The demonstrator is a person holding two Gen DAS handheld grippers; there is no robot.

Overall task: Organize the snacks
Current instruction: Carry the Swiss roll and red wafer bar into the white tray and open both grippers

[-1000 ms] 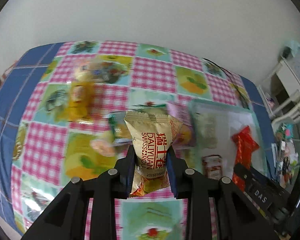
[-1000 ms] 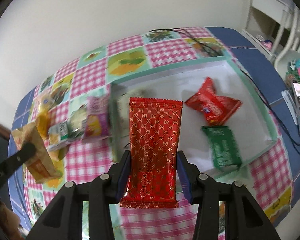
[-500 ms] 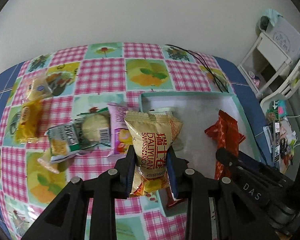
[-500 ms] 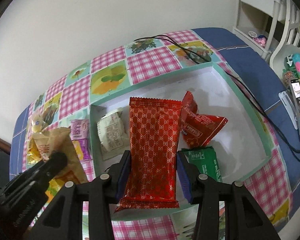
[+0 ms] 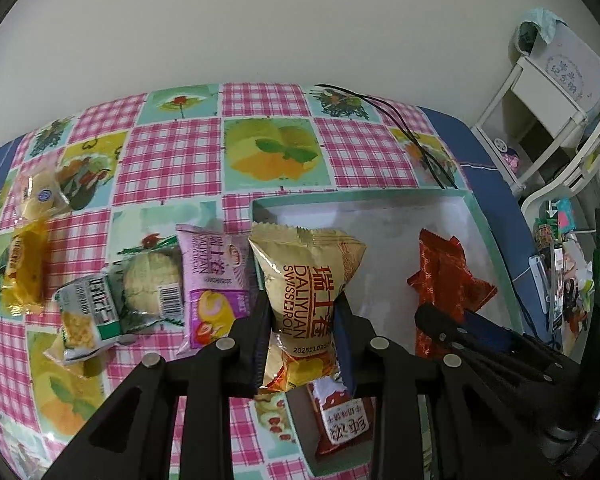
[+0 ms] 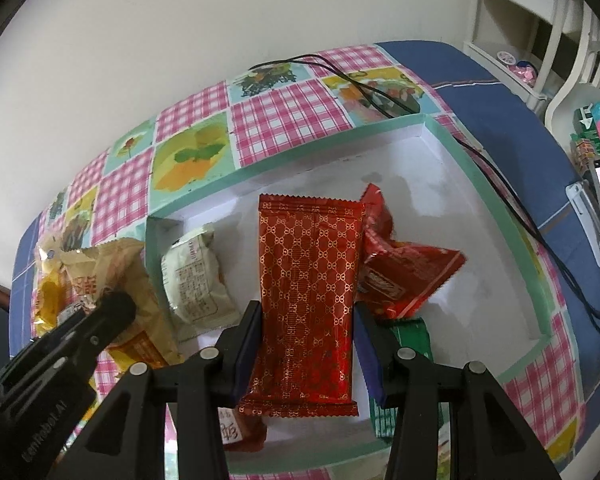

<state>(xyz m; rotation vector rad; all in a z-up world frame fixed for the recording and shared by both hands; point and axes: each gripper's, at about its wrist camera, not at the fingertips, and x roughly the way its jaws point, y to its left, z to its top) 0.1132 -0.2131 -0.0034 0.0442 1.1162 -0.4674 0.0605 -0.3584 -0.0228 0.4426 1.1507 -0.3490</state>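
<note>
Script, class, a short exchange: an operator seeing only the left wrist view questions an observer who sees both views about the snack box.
Operator: My gold Swiss roll foil packet hides the box's near left corner. Anything there?
Observer: Yes, a pale wrapped round cake lies inside the teal-rimmed white box, against its left wall.
Operator: What lies beneath the right gripper and its long red patterned foil packet?
Observer: A flat green foil packet, on the box floor.

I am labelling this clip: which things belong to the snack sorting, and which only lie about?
Job:
- gold Swiss-roll packet
- red patterned foil packet
- mint-green shallow box
- purple cake packet

Lying about:
- black cable
- white shelf
</note>
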